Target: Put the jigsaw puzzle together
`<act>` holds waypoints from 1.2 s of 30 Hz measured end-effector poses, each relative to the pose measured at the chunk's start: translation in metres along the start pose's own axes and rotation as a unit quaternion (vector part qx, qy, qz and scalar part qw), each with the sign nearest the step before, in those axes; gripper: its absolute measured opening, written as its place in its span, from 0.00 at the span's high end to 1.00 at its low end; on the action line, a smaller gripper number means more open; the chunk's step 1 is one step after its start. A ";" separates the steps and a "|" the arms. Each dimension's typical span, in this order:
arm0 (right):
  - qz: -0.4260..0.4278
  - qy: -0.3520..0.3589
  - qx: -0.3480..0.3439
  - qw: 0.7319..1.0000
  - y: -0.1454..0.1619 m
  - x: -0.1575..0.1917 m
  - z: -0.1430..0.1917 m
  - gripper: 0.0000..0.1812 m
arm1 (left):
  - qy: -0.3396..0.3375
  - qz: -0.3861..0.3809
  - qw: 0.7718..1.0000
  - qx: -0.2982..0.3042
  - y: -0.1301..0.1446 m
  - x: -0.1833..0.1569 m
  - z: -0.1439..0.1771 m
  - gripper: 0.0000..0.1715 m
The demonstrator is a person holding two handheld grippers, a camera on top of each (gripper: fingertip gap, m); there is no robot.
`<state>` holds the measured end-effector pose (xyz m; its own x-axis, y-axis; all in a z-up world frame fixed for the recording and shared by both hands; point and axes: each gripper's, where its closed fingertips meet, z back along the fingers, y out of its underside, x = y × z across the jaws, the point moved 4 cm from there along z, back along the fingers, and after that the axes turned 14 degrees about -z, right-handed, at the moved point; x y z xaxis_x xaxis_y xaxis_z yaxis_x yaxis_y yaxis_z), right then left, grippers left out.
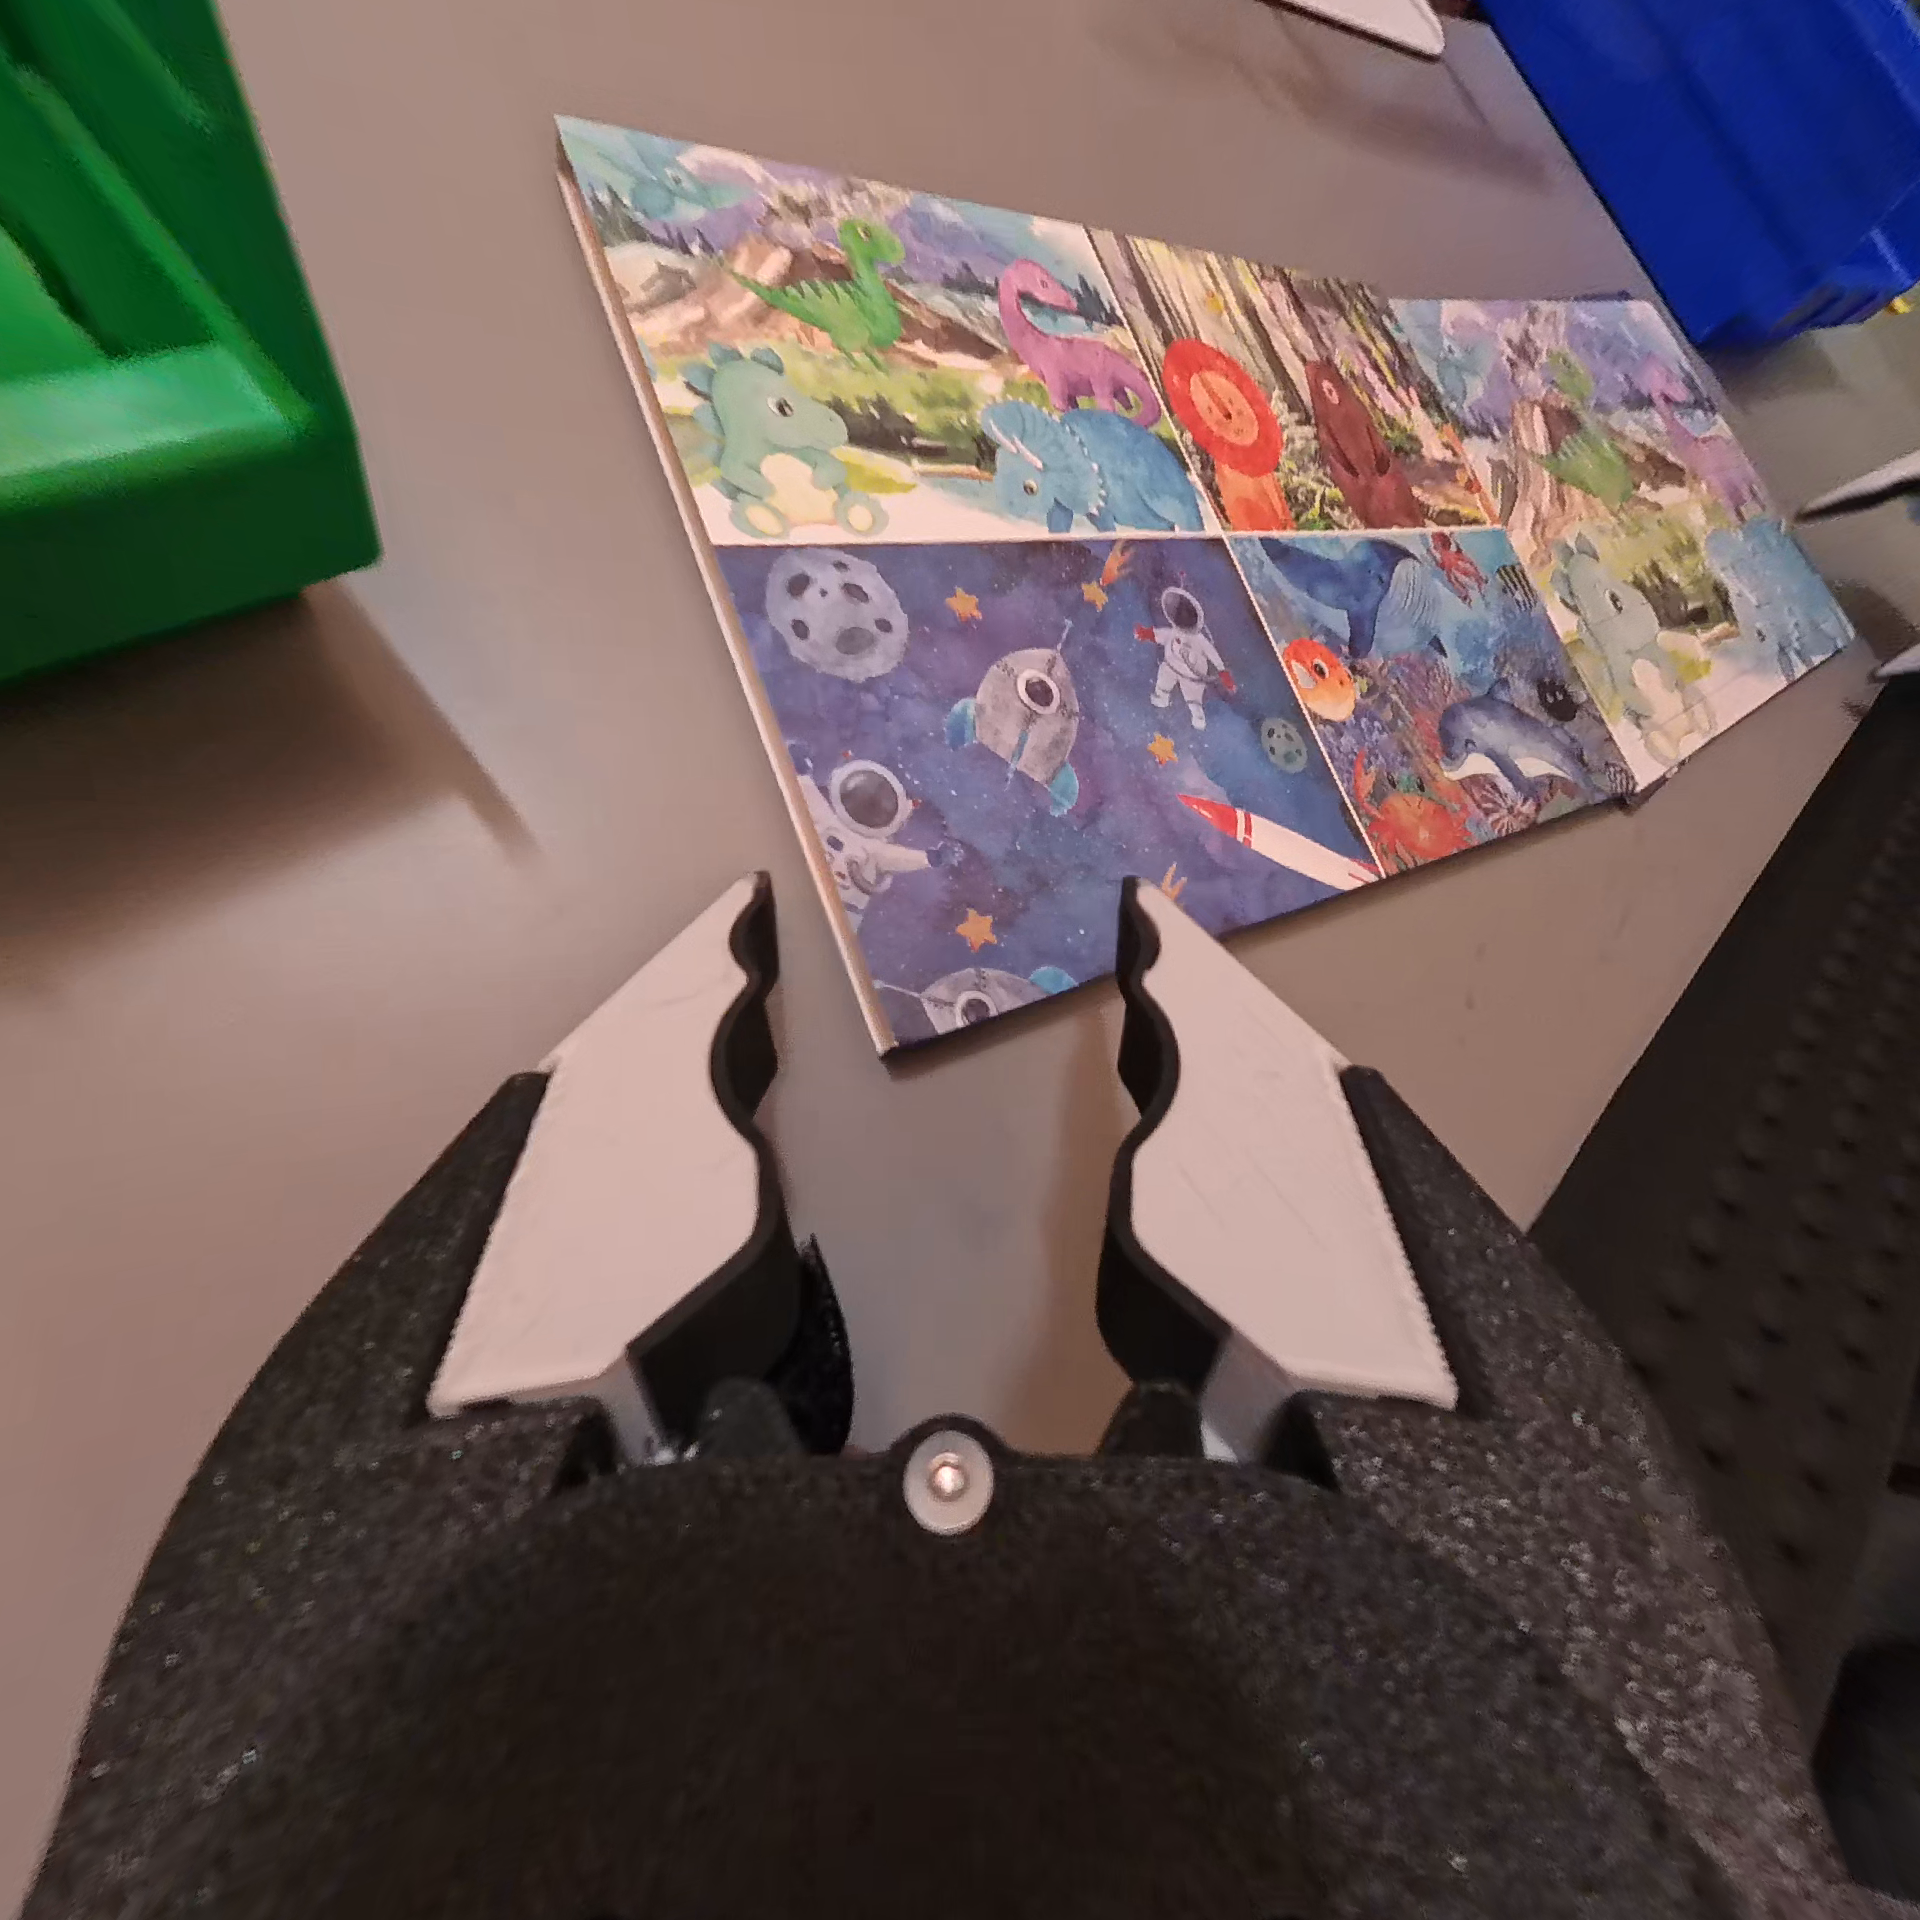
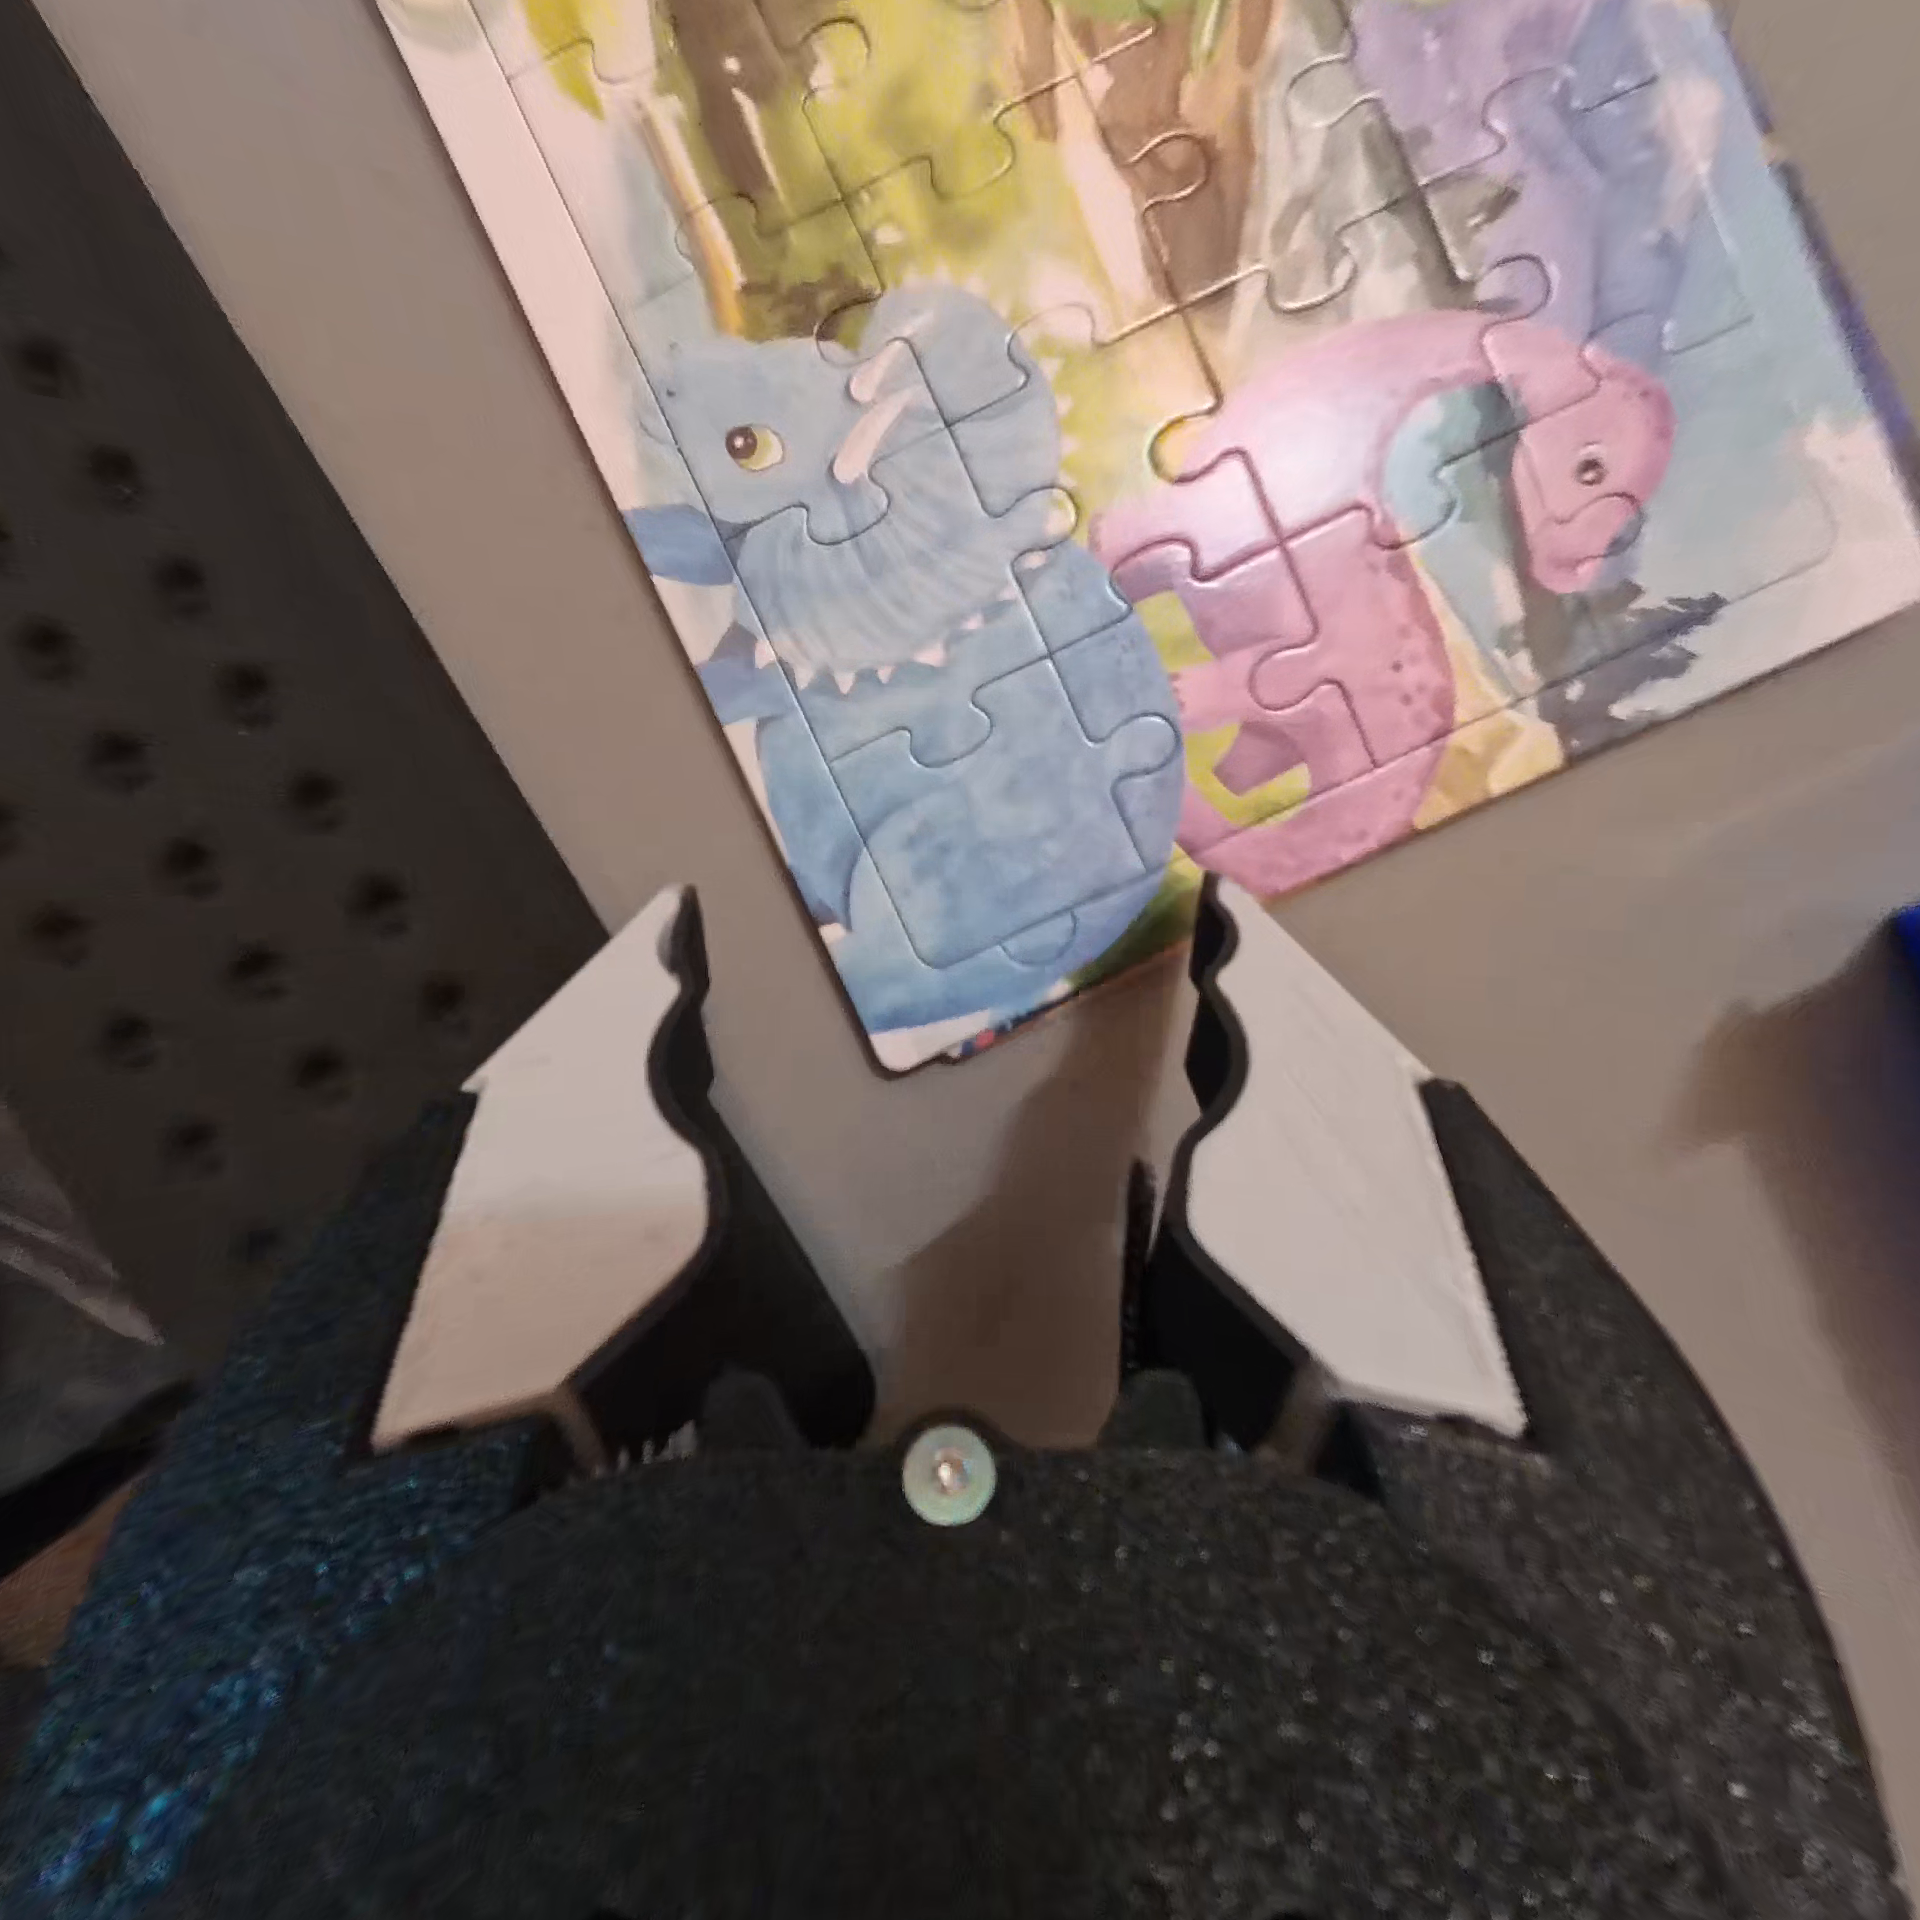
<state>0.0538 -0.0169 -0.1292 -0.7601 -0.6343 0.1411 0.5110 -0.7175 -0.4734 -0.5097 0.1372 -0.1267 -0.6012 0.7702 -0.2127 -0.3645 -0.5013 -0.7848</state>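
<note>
My right hand-held gripper [image 2: 940, 935] stood with its fingers apart and nothing between them, its tips straddling the near corner of the assembled dinosaur puzzle [image 2: 1195, 468]. The jigsaw lay flat on the grey table [image 2: 1558, 987]; every piece visible in that view sat interlocked, with no gap that I could find. The far part of the picture ran out of frame, so I could not vouch for it.

My left hand-held gripper [image 1: 945, 925] was likewise spread and empty, hovering just short of the near corner of the picture board [image 1: 1039, 675], a flat panel printed with dinosaur, forest, space and sea scenes. The puzzle appeared to lie at that board's far right end [image 1: 1662, 582], touching or overlapping it; I could not tell which.

Further out, a green bin [image 1: 156, 416] stood to the left, a blue bin [image 1: 1714, 156] at the far right, and a black perforated panel [image 2: 208, 727] bordered the table.

Risks, in my judgement: the task looked near complete, so a careless nudge was the main hazard. A fingertip catching the thin corner could lift and unseat the joined pieces; pinching the edge could buckle a row. Blur in the right view made fine placement harder to confirm.
</note>
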 end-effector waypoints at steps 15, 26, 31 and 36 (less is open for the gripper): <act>-0.038 0.010 -0.055 0.998 -0.027 -0.008 -0.014 0.61 | -0.071 -0.013 0.997 0.032 0.031 -0.025 0.014 0.81; -0.205 -0.026 -0.094 0.974 -0.020 -0.019 -0.006 0.55 | -0.066 0.014 0.997 0.040 0.040 -0.042 0.021 0.85; -0.225 0.024 -0.076 0.971 -0.015 -0.013 -0.005 0.61 | -0.082 0.021 0.996 0.031 0.045 -0.046 0.026 0.85; -0.250 0.007 -0.056 0.967 0.015 0.009 0.010 0.68 | -0.088 0.026 0.995 0.027 0.050 -0.049 0.030 0.85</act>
<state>0.0586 -0.0363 -0.1265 -0.9066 -0.2112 0.3653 0.0321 -0.8978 -0.4393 -0.5199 0.0620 -0.1378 -0.7339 0.6638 -0.1442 -0.3643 -0.5638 -0.7413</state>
